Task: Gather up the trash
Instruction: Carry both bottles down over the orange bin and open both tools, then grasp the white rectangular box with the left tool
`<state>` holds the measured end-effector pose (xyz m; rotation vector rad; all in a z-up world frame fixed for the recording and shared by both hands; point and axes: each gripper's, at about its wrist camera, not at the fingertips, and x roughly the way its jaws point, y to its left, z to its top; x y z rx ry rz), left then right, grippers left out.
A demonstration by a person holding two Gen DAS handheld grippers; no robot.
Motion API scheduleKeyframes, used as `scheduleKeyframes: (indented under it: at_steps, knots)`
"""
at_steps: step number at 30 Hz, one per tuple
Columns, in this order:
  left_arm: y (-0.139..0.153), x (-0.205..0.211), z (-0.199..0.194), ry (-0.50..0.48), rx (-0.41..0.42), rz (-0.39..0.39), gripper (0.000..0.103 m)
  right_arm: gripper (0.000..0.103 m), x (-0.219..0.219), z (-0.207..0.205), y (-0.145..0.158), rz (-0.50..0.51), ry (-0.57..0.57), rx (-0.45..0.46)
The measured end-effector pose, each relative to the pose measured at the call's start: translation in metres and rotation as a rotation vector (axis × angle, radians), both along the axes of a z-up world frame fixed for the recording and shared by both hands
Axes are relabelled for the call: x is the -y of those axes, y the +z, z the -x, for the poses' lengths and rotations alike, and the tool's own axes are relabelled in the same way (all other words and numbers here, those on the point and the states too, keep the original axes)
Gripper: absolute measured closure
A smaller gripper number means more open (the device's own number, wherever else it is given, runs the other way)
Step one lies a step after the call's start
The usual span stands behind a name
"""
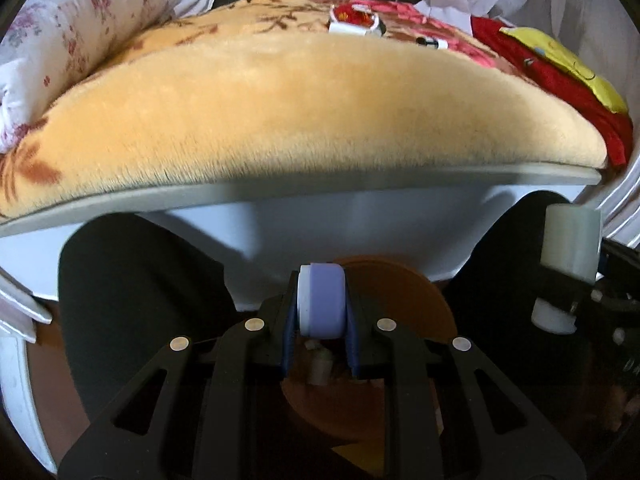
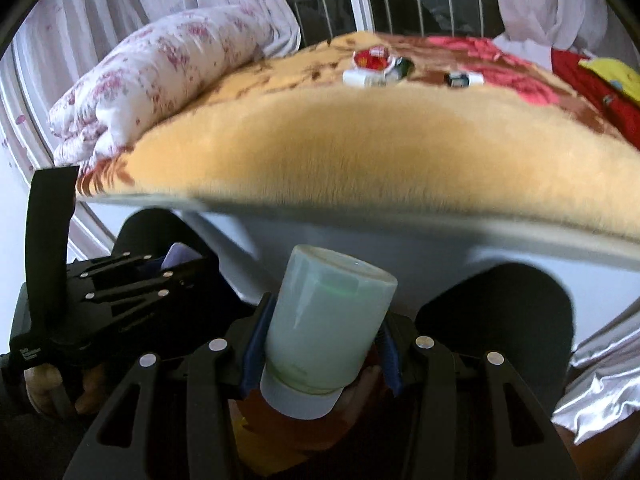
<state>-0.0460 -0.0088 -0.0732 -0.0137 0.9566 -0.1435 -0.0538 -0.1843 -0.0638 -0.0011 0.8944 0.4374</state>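
Note:
My left gripper (image 1: 322, 304) is shut on a small purple bottle (image 1: 322, 300) with a white cap, held below the bed's front edge over an orange bin (image 1: 412, 300). My right gripper (image 2: 320, 344) is shut on a pale green bottle (image 2: 324, 320) with a white cap pointing down; this bottle also shows at the right of the left wrist view (image 1: 568, 248). On the far part of the bed lie a red and white wrapper (image 2: 370, 62) (image 1: 356, 20) and a small black and white item (image 2: 462, 78) (image 1: 432, 43).
A plush orange blanket (image 1: 300, 108) covers the bed above a white bed frame (image 1: 360, 224). A rolled floral quilt (image 2: 160, 76) lies at the left. Red cloth (image 1: 560, 80) and a yellow item (image 1: 560, 56) lie at the right. Curtains and a barred window stand behind.

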Motion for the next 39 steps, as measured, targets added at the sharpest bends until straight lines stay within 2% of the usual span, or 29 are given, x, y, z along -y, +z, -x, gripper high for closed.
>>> scheduleKeyframes:
  at_steps: [7,17,18,20,21,27,30,33,34,35,39]
  knots:
    - [-0.011,0.004,-0.007,-0.005,-0.045,-0.015,0.084,0.056,-0.007,0.001,-0.011,0.03,0.018,-0.017]
    - [-0.017,0.004,-0.01,-0.015,-0.068,-0.015,0.084,0.058,-0.009,-0.003,-0.015,0.043,0.008,-0.036]
    - [-0.019,0.005,-0.011,-0.013,-0.074,-0.022,0.08,0.051,-0.008,-0.003,-0.015,0.042,0.004,-0.036]
    - [-0.018,0.005,-0.01,0.004,-0.069,-0.037,0.037,0.049,-0.006,-0.002,-0.013,0.038,-0.009,-0.025]
    - [-0.017,0.004,-0.01,0.011,-0.059,-0.039,0.033,0.049,-0.004,-0.002,-0.013,0.036,-0.014,-0.023]
    - [-0.014,0.004,-0.008,0.015,-0.05,-0.038,0.033,0.046,0.006,-0.001,-0.009,0.007,-0.053,-0.016]
    - [0.0,0.002,-0.005,0.006,-0.023,-0.03,0.033,0.045,0.013,0.001,0.0,-0.008,-0.068,0.003]
    - [0.03,0.001,-0.002,-0.024,0.06,-0.018,0.033,0.041,0.023,0.0,0.016,-0.035,-0.066,0.027]
    - [0.046,0.003,-0.006,-0.041,0.1,-0.028,0.029,0.041,0.027,-0.004,0.023,-0.042,-0.064,0.039]
    - [0.056,0.004,-0.011,-0.048,0.12,-0.036,0.021,0.041,0.03,-0.007,0.029,-0.046,-0.063,0.05]
    - [0.097,0.009,-0.067,-0.06,0.205,-0.015,0.016,0.035,0.051,-0.046,0.059,-0.055,-0.103,0.12]
